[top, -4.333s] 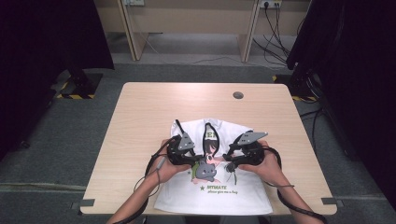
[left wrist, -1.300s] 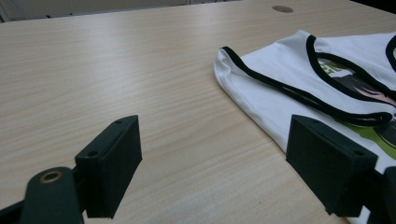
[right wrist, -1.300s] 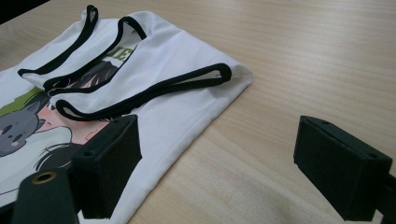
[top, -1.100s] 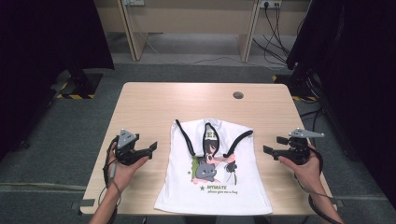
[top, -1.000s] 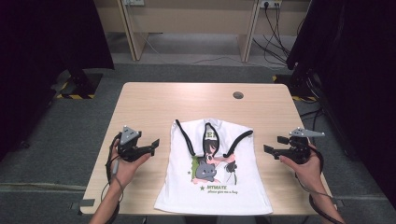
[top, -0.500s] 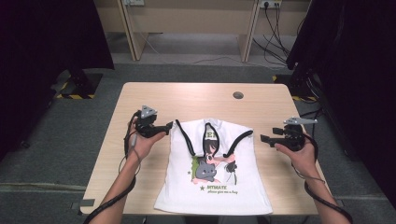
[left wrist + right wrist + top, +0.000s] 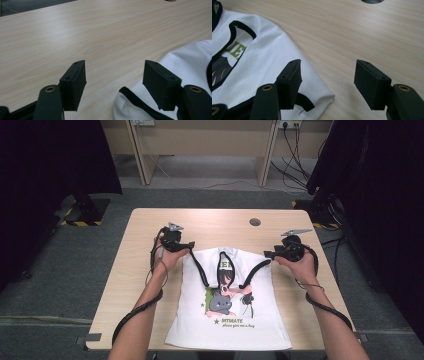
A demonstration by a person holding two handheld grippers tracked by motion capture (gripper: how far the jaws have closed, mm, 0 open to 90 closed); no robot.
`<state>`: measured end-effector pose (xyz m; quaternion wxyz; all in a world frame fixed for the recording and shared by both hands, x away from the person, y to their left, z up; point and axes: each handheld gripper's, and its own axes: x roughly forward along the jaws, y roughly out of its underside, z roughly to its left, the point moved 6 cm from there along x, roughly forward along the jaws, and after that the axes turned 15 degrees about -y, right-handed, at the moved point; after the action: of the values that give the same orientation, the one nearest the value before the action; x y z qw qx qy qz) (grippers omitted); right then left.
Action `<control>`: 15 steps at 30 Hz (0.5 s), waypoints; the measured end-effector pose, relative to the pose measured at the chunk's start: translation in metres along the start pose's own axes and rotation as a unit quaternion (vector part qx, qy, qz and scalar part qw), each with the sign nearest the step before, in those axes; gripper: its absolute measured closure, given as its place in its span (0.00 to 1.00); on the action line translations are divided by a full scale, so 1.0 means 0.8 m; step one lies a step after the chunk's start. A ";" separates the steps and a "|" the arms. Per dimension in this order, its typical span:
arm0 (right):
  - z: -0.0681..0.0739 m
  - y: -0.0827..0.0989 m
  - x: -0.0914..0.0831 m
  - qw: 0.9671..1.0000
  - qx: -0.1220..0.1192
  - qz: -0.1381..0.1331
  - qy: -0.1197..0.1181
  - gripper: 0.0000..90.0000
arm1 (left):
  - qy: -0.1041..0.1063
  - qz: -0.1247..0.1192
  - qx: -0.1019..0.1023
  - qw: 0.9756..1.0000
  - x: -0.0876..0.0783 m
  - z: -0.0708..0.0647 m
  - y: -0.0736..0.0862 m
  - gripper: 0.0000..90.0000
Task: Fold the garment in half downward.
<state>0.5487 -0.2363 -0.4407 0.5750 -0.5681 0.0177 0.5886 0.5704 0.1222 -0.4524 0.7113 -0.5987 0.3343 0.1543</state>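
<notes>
At shirt (image 7: 230, 320) shoulders — both tools gaping.

lab | black curtains (image 7: 55, 160) | wall sockets (image 7: 286, 124) | lone wooden table (image 7: 220, 222)

One white top (image 7: 227, 310), one table (image 7: 215, 222), two grippers: left gripper (image 7: 186, 246), right gripper (image 7: 268, 254).

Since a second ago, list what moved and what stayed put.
Both hands moved up the table and inward: left gripper and right gripper now sit at the top corners of the white shirt, jaws closing but gripping nothing yet. The shirt stayed flat, unmoved.
</notes>
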 end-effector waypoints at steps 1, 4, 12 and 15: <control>0.000 0.001 0.004 1.000 0.000 0.004 -0.002 0.45 | 0.001 0.000 0.005 1.000 0.002 -0.002 -0.001 0.39; -0.001 0.004 0.011 1.000 -0.005 0.016 -0.001 0.48 | 0.001 0.009 0.017 1.000 0.010 -0.009 -0.001 0.41; 0.000 0.010 0.024 1.000 -0.009 0.023 -0.010 0.59 | 0.018 0.049 0.037 0.998 0.021 -0.022 0.015 0.50; -0.001 0.013 0.027 0.999 -0.015 0.028 -0.011 0.61 | 0.024 0.059 0.041 0.997 0.022 -0.023 0.022 0.51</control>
<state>0.5484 -0.2262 -0.4624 0.5498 -0.5693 0.0185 0.6110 0.5670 0.1056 -0.4780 0.7167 -0.5518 0.3918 0.1681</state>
